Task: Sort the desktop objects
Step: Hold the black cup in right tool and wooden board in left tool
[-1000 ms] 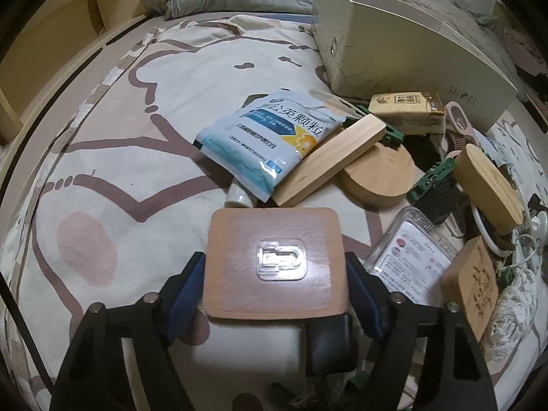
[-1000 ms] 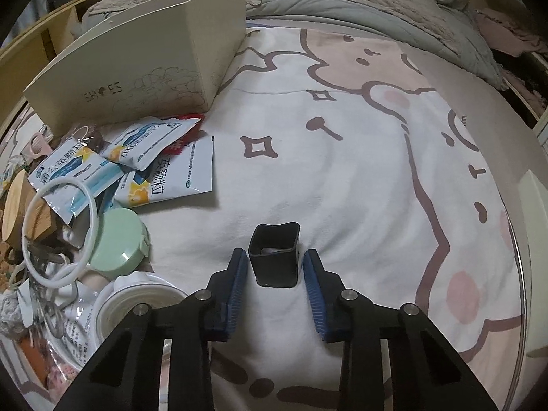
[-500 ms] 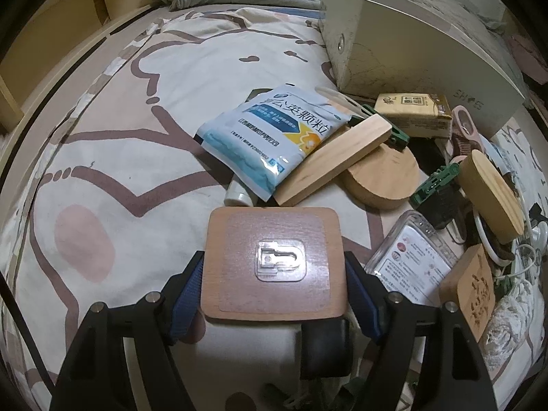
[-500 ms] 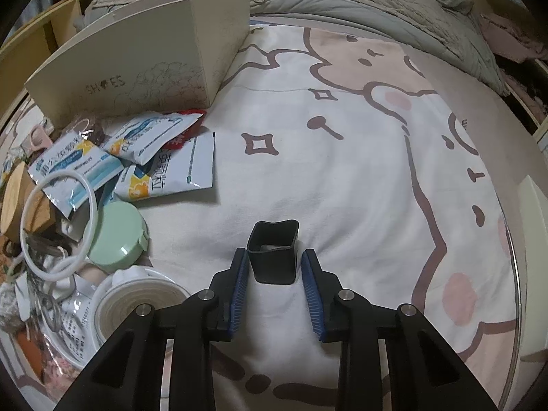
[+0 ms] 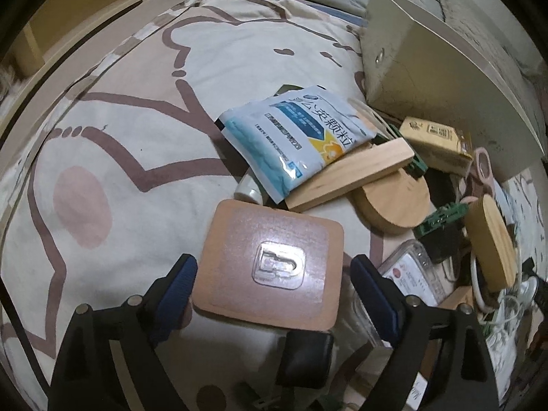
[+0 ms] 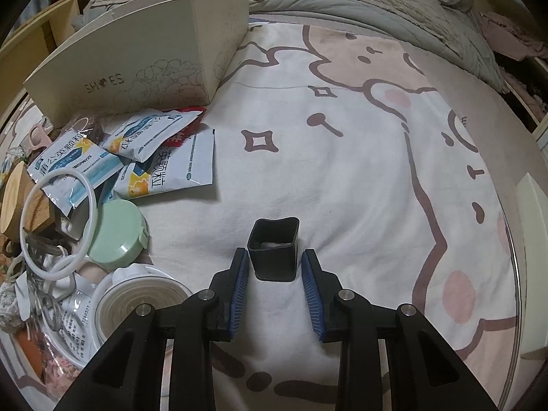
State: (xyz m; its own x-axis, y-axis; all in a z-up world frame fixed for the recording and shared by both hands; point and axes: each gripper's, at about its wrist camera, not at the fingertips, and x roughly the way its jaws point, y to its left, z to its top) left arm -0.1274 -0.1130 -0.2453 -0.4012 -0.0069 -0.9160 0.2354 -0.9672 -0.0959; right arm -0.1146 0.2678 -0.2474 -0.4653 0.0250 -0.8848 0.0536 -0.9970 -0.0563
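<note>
A square wooden plate with a clear stick-on hook lies between the fingers of my left gripper. Its jaws are opening, and a gap shows on each side between the blue pads and the plate's edges. In the right wrist view a small black cup stands upright on the bedsheet. My right gripper straddles the cup's base with narrow gaps on both sides, so the pads do not press it.
A pile lies beside the left gripper: a blue-white sachet, a wooden block, round wooden lids and a clear packet. A cream shoe box stands behind. A green round case, white rings and sachets lie left of the cup.
The left jaws have spread away from the wooden plate, which stays in place, and the left view has rolled a little. The right gripper and the cup look the same.
</note>
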